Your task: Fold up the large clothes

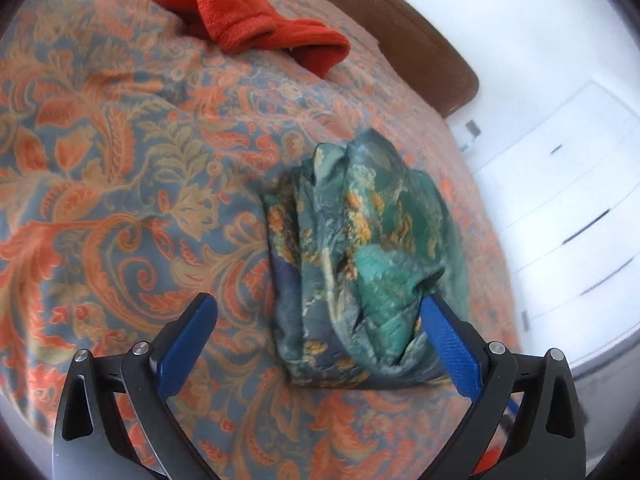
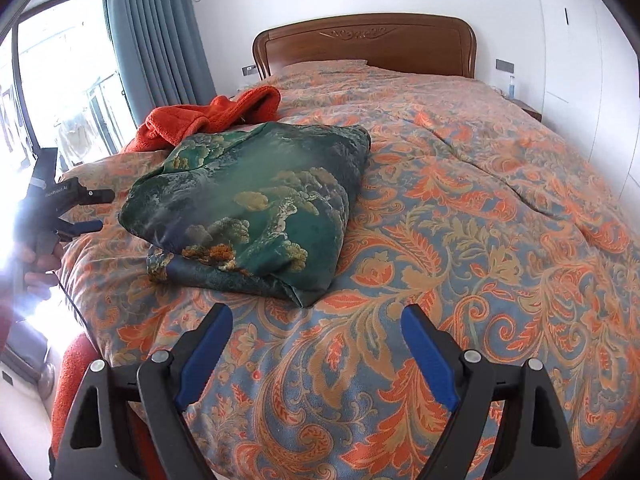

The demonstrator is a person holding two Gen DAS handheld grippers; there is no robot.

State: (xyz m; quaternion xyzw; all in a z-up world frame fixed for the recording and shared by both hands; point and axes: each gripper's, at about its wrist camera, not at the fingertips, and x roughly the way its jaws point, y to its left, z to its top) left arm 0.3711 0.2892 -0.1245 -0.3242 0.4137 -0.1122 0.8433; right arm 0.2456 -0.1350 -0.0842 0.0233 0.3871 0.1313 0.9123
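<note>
A bed [image 2: 480, 200] bears a folded green garment [image 2: 256, 208] and an orange fleece [image 2: 208, 120].

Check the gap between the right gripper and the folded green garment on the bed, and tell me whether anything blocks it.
Nothing visible does. Between the open right gripper and the folded green patterned satin garment lies only bare orange-and-blue floral bedspread. The crumpled orange fleece garment lies behind it, out of the path.

Window glare washes out the hand [image 2: 38, 264] holding the left tongs [image 2: 105, 210], the orange fleece [image 2: 208, 118] lies partly hidden behind the folded green garment [image 2: 256, 200], and the drawers [image 1: 568, 208] are blurred.
</note>
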